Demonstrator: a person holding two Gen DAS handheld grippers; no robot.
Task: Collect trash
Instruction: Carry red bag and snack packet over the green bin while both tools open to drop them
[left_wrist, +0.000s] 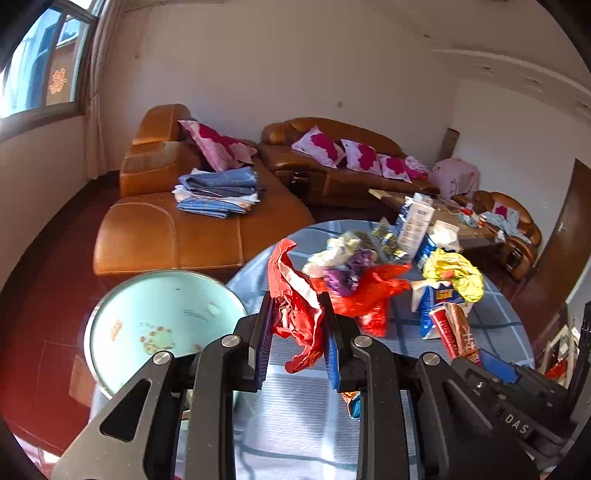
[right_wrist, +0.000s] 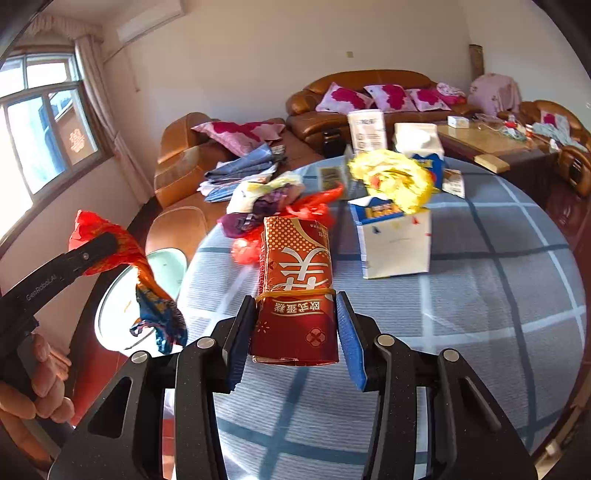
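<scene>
My left gripper (left_wrist: 297, 328) is shut on a crumpled red wrapper (left_wrist: 295, 295) and holds it above the table's left edge, next to a pale green bin (left_wrist: 147, 317). The same wrapper (right_wrist: 110, 240) and left gripper show at the left of the right wrist view, over the bin (right_wrist: 166, 266). My right gripper (right_wrist: 295, 325) is shut on a red paper box with white characters (right_wrist: 295, 280), just above the blue plaid tablecloth (right_wrist: 480, 295). More trash lies on the table: a red plastic bag (left_wrist: 369, 295), a yellow wrapper (left_wrist: 454, 273), a purple wrapper (left_wrist: 343, 277).
A white and blue carton (right_wrist: 395, 243) and a tall white carton (right_wrist: 365, 129) stand on the round table. Brown leather sofas (left_wrist: 177, 229) with pink cushions and folded blue cloths sit behind. A wooden coffee table (right_wrist: 491, 144) is at the right. The floor is dark red.
</scene>
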